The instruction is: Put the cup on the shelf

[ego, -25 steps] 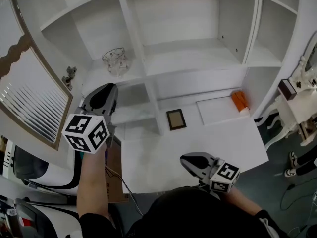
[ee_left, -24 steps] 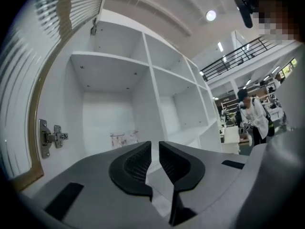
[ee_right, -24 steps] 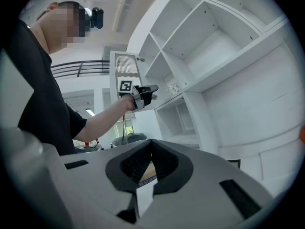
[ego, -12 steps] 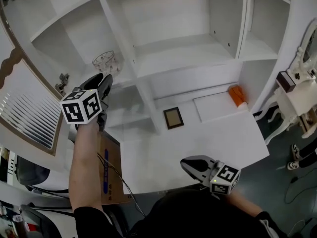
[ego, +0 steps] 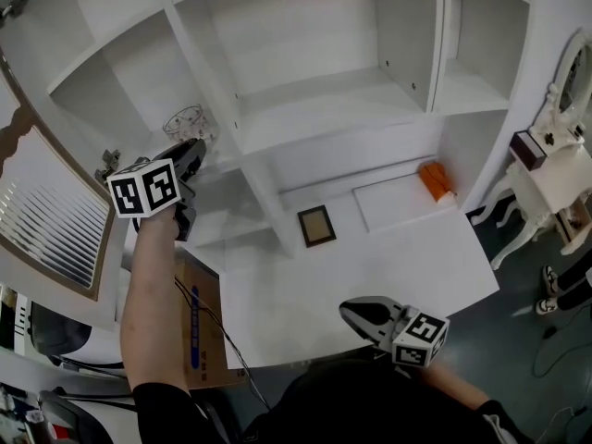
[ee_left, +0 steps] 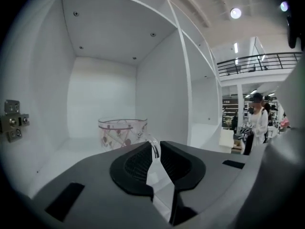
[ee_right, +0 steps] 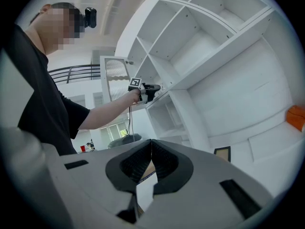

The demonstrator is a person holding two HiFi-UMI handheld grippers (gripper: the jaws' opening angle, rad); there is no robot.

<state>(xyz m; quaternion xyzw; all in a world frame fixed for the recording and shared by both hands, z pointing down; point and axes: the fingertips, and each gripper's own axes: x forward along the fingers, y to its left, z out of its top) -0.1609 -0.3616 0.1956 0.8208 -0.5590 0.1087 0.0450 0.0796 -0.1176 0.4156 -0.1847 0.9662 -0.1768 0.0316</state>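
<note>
White shelving unit (ego: 305, 109) over a desk top (ego: 388, 257). Glass cup (ee_left: 121, 131) standing upright on the floor of the left bay, straight ahead of the left gripper (ee_left: 155, 148), handle (ee_left: 154, 144) turned toward it. Jaws closing to a narrow gap, handle pinched at the tips. Bay otherwise bare: hinge plate (ee_left: 10, 120) on the left wall, divider close on the right, clear room above and behind. Right gripper (ee_right: 151, 146) low over the desk, well apart, jaws together on nothing. Left clearly nearer; probably a straight pull or push along the handle line.
</note>
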